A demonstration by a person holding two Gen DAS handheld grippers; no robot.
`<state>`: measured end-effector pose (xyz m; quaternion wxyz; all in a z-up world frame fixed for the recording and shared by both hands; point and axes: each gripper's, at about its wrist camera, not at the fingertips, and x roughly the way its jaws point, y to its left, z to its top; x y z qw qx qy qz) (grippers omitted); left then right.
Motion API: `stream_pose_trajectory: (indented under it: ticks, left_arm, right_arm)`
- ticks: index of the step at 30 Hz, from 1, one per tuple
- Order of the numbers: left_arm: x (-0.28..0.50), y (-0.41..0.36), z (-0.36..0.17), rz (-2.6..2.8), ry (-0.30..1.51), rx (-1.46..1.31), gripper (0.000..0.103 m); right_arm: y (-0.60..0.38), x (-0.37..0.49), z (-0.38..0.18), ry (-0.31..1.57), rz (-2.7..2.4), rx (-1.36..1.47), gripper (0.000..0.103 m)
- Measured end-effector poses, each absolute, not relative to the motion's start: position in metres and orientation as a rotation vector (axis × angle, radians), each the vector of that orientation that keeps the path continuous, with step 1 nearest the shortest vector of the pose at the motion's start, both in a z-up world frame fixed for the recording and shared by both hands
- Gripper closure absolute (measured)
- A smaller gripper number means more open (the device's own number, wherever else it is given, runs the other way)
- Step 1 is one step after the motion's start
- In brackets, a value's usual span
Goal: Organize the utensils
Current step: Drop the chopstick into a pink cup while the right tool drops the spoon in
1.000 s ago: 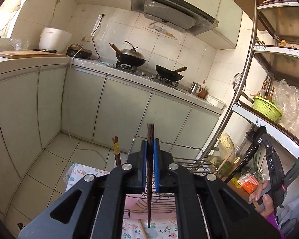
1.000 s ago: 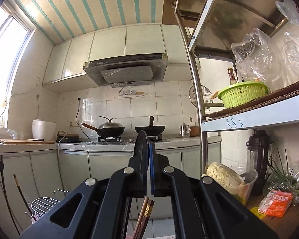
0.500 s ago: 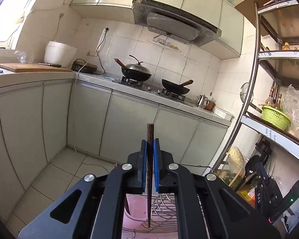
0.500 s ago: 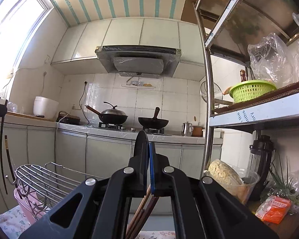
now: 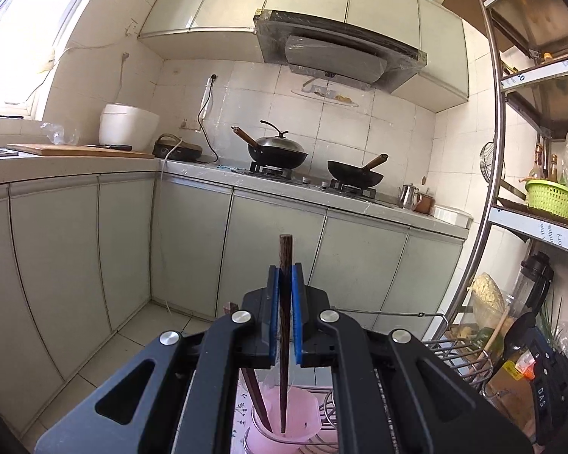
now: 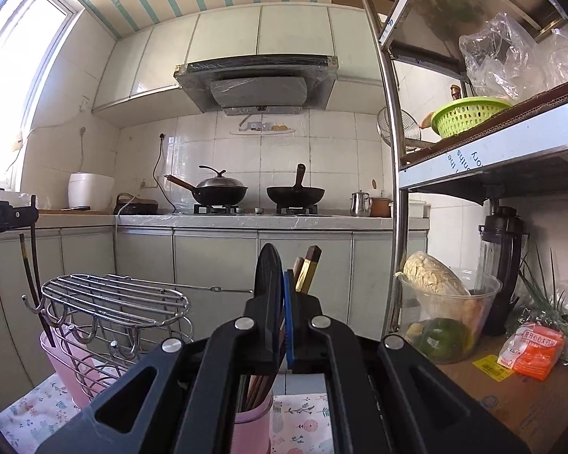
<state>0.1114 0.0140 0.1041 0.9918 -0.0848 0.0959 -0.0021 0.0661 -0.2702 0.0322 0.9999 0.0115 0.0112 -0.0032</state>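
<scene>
In the left wrist view, at lower centre of the frame, the left gripper point(image 5: 285, 280) is clamped on a dark wooden chopstick point(image 5: 284, 325), held upright so its slim tip hangs inside the smooth pink plastic cup point(image 5: 303, 422) (a second stick already leans there). In the right wrist view, the right gripper point(image 6: 282, 283) has its tongs pressed together, apparently empty, above another pink holder point(image 6: 252, 422) crowded with brown chopsticks point(image 6: 307, 268).
</scene>
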Motion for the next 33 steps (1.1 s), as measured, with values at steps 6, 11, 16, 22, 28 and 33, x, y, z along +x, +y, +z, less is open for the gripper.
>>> stream_pose_trajectory:
  ticks: [6, 11, 16, 22, 28, 33]
  left_arm:
    - [0.097, 0.011, 0.087, -0.016, 0.194, -0.141, 0.097]
    - [0.090, 0.015, 0.069, -0.018, 0.234, -0.151, 0.097]
    - [0.096, 0.026, 0.051, -0.003, 0.297, -0.194, 0.097]
    - [0.106, 0.032, 0.042, 0.005, 0.332, -0.222, 0.097]
    - [0.116, 0.035, 0.033, -0.003, 0.378, -0.251, 0.097]
    - [0.116, 0.034, 0.028, -0.008, 0.398, -0.253, 0.097]
  right_arm:
    - [-0.269, 0.063, 0.026, 0.043, 0.000, 0.037, 0.101]
    - [-0.271, 0.063, 0.022, 0.065, -0.001, 0.052, 0.101]
    - [-0.274, 0.062, 0.017, 0.085, -0.007, 0.073, 0.101]
    - [-0.282, 0.068, 0.011, 0.130, -0.005, 0.116, 0.101]
    - [-0.290, 0.074, 0.006, 0.163, 0.001, 0.154, 0.101]
    - [-0.290, 0.075, 0.008, 0.173, 0.010, 0.156, 0.101]
